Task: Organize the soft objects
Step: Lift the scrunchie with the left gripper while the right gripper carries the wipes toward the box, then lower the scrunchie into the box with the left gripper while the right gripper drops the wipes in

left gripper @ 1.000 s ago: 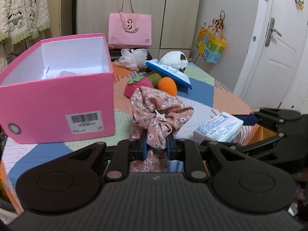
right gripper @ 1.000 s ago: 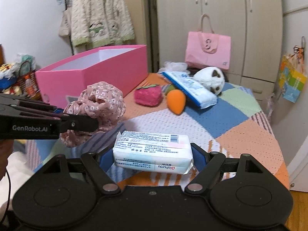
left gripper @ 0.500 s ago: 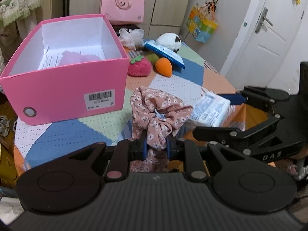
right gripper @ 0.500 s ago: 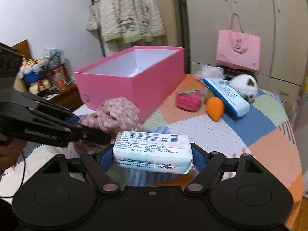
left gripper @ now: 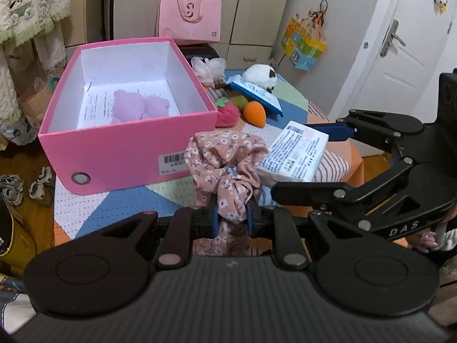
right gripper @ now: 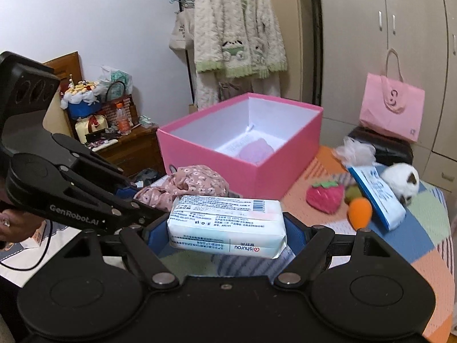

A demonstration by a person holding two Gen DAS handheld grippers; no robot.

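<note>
My left gripper (left gripper: 230,219) is shut on a pink floral scrunchie (left gripper: 225,160), held above the patchwork table short of the pink box (left gripper: 125,154). My right gripper (right gripper: 225,231) is shut on a white tissue pack (right gripper: 225,225) across its width, and it shows in the left wrist view (left gripper: 314,157) just right of the scrunchie (right gripper: 188,184). The open pink box (right gripper: 274,168) has a lilac soft thing (left gripper: 137,107) and a paper sheet inside. Behind lie a strawberry plush (right gripper: 325,197), an orange carrot plush (right gripper: 360,212), a green plush (left gripper: 239,102), a white plush animal (right gripper: 402,181) and a blue wipes pack (right gripper: 377,197).
A white mesh puff (left gripper: 208,67) lies at the table's far edge, with a pink tote bag (left gripper: 190,18) on a dark case behind it. A fluffy jacket (right gripper: 237,28) hangs on a rack. A cluttered wooden side table (right gripper: 114,140) stands left of the table; a door (left gripper: 400,57) is right.
Both grippers have risen with their loads and come nearer the pink box, so its inside now shows. The tissue pack now sits close beside the scrunchie.
</note>
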